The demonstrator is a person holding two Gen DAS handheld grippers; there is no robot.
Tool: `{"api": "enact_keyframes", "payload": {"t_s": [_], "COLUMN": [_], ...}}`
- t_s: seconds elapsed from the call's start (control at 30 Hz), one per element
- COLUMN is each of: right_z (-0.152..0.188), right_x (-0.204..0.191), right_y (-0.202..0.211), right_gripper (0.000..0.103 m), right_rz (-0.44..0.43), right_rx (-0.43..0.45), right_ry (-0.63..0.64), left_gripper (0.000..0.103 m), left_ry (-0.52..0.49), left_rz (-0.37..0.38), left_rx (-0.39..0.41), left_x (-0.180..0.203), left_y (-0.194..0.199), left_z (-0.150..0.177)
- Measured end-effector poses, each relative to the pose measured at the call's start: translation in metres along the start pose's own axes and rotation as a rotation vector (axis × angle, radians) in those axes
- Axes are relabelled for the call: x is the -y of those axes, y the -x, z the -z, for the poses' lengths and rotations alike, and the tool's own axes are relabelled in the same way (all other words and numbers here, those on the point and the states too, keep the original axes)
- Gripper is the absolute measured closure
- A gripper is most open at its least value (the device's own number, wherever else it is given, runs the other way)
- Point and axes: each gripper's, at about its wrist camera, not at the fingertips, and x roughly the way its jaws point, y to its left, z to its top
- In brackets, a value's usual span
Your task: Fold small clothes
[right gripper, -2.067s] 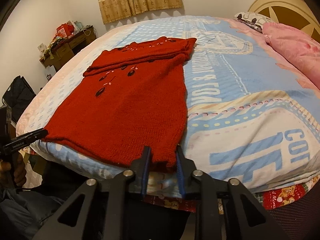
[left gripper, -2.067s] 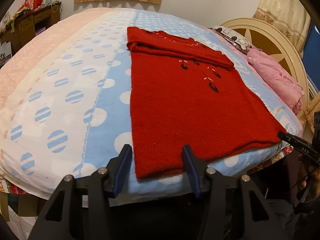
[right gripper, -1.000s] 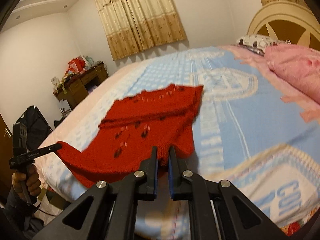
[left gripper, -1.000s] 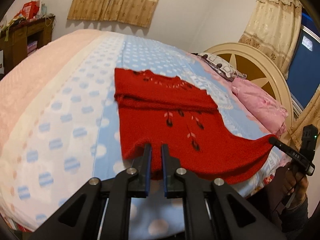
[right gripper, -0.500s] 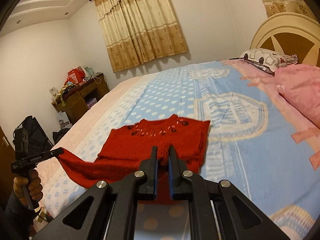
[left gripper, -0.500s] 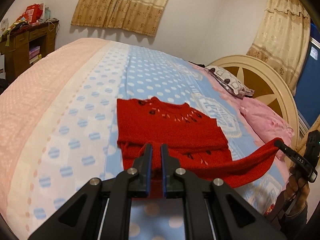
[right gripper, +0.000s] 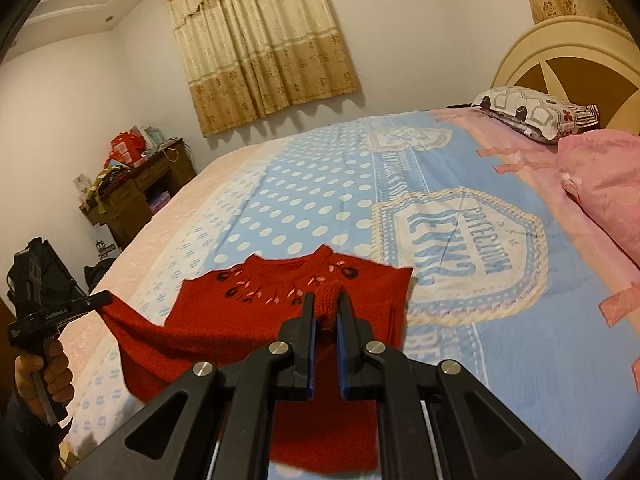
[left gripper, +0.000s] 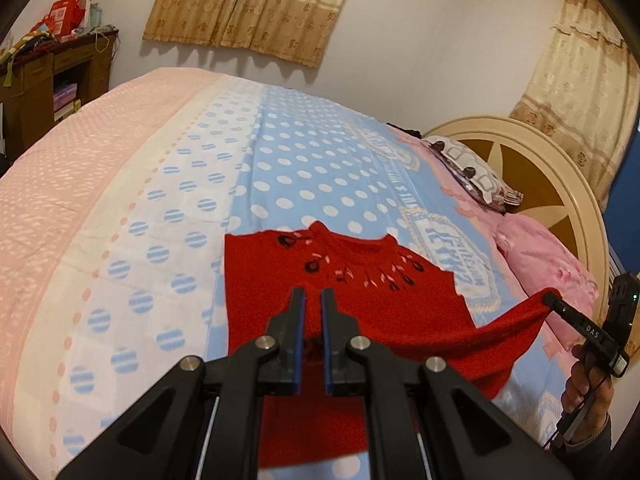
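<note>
A red knit sweater (left gripper: 360, 292) with dark embroidered flowers near its collar lies on the bed, its collar end flat and farthest from me. Its hem is lifted off the bed and hangs stretched between both grippers. My left gripper (left gripper: 312, 300) is shut on the hem's left corner. In the right wrist view the sweater (right gripper: 256, 320) shows again, and my right gripper (right gripper: 325, 303) is shut on a bunch of red knit at the hem's right corner. Each view shows the other gripper at its edge, pinching its corner: the right gripper (left gripper: 554, 300) and the left gripper (right gripper: 102, 300).
The bed (left gripper: 168, 184) has a pink, white and blue polka-dot cover. A patterned pillow (left gripper: 472, 176) and a pink pillow (left gripper: 544, 256) lie by the cream headboard (left gripper: 520, 144). A cluttered wooden desk (left gripper: 48, 76) stands against the far left wall, under curtains.
Both grippers have carried the sweater's hem up and forward toward the collar. The lower half now hangs over the upper half, and more of the bed shows beyond.
</note>
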Motion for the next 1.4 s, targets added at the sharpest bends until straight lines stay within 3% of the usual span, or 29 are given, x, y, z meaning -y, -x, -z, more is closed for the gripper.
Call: {"api": "enact_keyframes", "payload": {"t_s": [0.33,0.57,0.73,1.03,1.1,1.23,1.4], "right_z": [-0.037,-0.043,-0.035,-0.034,-0.038,-0.048,-0.052], "right_x": [0.013,0.035,0.049,0.052,0.051,0.055,0.047], "right_y": [-0.084,-0.158,-0.199,-0.224,-0.225,-0.222,-0.203], "right_gripper": [0.095,0.095,0.094,0.093,0.085,0.049,0.044], "right_rz": [0.058,0.105,0.09,0.109,0.124,0.122,0.148], "right_rx": [-0.071,-0.154,-0.23,-0.256,-0.243,-0.203,-0.175], "right_ry": [-0.003,-0.044,-0.071,-0.064,-0.058,-0.069,-0.042], "left_gripper": [0.096,0.096,0.096,0.093,0.092,0.087,0.075], "left_ry": [0.023,0.026,0.027,0.012,0.016,0.038,0.022], "left_rz": [-0.039,-0.114,-0.162,-0.223,-0.235,-0.246,-0.288], "left_rx": [-0.031,-0.088,-0.115,-0.101,-0.085,-0.084,-0.079], "left_x": [-0.015,-0.032,-0.042,-0.045,-0.047,-0.054,-0.057], "left_y": [-0.07,-0.129,-0.157,-0.17,-0.165,-0.157,-0.14], "left_z": [-0.044,-0.051,-0.047,-0.049,-0.05,-0.051,-0.036]}}
